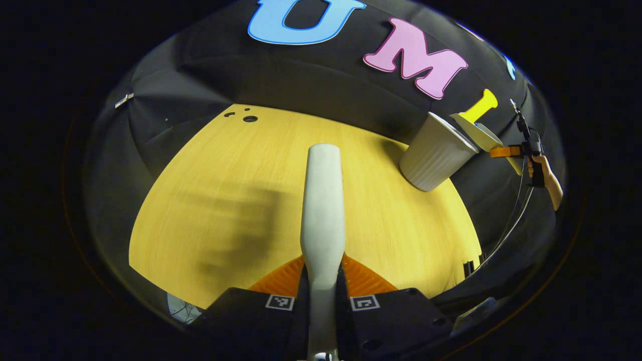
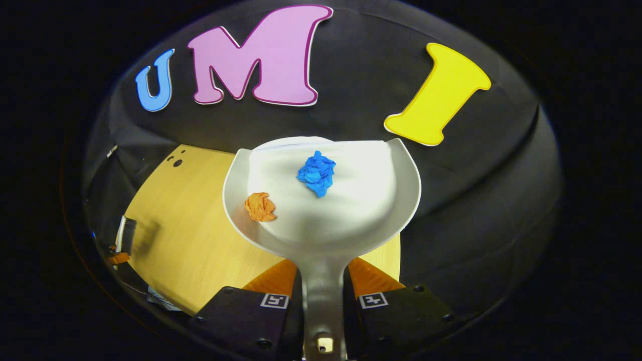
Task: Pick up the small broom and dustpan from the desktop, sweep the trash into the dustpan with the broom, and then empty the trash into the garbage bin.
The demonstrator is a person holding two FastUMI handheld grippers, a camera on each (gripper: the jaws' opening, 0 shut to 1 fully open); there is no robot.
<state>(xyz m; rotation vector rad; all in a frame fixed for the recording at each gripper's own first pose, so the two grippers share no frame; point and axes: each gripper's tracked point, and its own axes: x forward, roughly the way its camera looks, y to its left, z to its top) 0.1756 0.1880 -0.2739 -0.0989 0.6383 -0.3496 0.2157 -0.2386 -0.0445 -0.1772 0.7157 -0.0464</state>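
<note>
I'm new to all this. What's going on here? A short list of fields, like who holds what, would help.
left hand-held gripper: shut on the broom handle
right hand-held gripper: shut on the dustpan handle
in dustpan: blue paper wad, orange paper wad
garbage bin: on the wooden desktop, under the raised dustpan
stage: about to empty

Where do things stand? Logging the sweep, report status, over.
Left gripper shut on white broom handle. Right gripper shut on white plastic dustpan, crumpled blue and orange paper scraps aboard. Grey ribbed bin ahead, unobstructed.
</note>
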